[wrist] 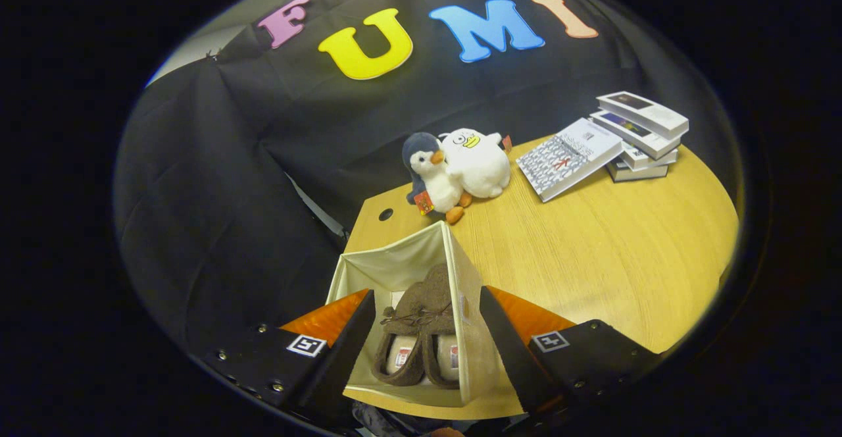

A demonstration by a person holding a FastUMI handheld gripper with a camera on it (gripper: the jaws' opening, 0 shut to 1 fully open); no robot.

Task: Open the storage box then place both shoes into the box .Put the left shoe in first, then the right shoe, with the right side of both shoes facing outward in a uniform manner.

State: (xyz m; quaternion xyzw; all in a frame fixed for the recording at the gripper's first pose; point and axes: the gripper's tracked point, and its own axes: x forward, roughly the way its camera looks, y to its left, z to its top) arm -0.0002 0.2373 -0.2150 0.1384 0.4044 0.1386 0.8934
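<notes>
Your tool [421,332] stands open, its two fingers spread wide with nothing pressed between them. Between the fingers you look down into the storage box [401,269], a pale fabric box with its top open, standing at the near left corner of the wooden surface [592,253]. Both shoes [421,338] already lie inside it, two brown slippers side by side and touching, their toes pointing toward the far wall of the box and their pale linings showing at the near end. The left finger [342,345] hangs over the box's left wall and the right finger [506,351] just past its right wall. Beyond the box, two plush toys [457,170] lean together at the far edge of the surface. To their right lies an open booklet [569,157], resting against a stack of books [641,134].
</notes>
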